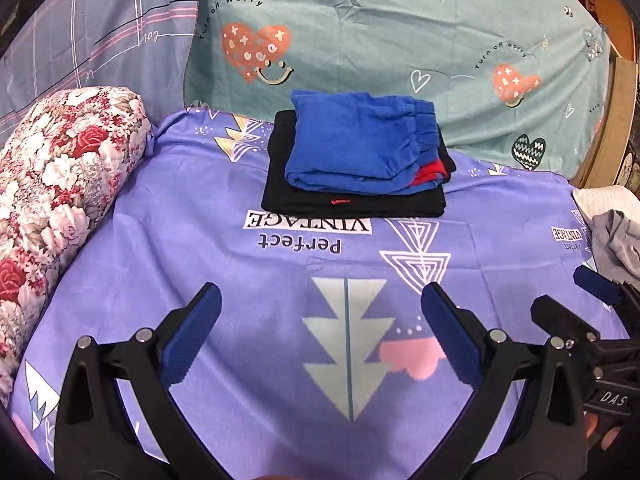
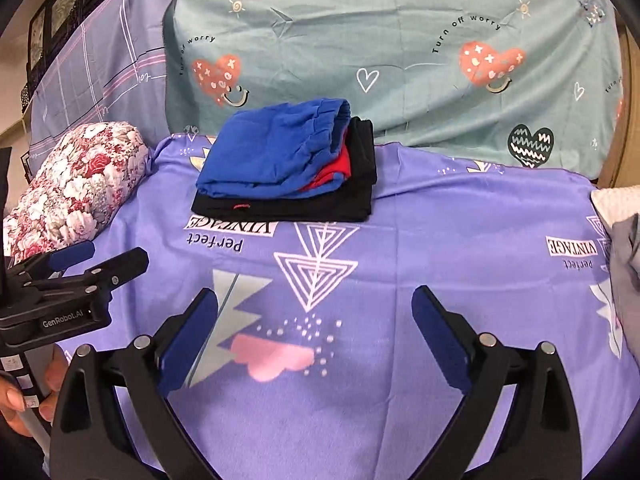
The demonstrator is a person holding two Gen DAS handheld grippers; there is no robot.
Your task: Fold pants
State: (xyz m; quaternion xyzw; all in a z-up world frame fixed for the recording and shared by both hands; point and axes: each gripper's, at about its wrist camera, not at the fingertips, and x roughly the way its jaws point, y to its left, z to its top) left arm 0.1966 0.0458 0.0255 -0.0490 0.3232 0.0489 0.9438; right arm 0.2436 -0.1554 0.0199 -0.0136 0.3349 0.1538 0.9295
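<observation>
Both tools, left tool (image 1: 320,328) and right tool (image 2: 316,332), gape empty; only the right wrist view shows the blue pants' (image 2: 276,152) open waistband end-on.

We log a purple "Perfect VINTAGE" sheet (image 1: 160,240) as landmark. A floral bolster (image 1: 60,184) lies along its left edge. A teal heart-print sheet (image 1: 400,40) lies beyond its far edge; a grey plaid cloth (image 1: 100,32) lies far-left of it.
</observation>
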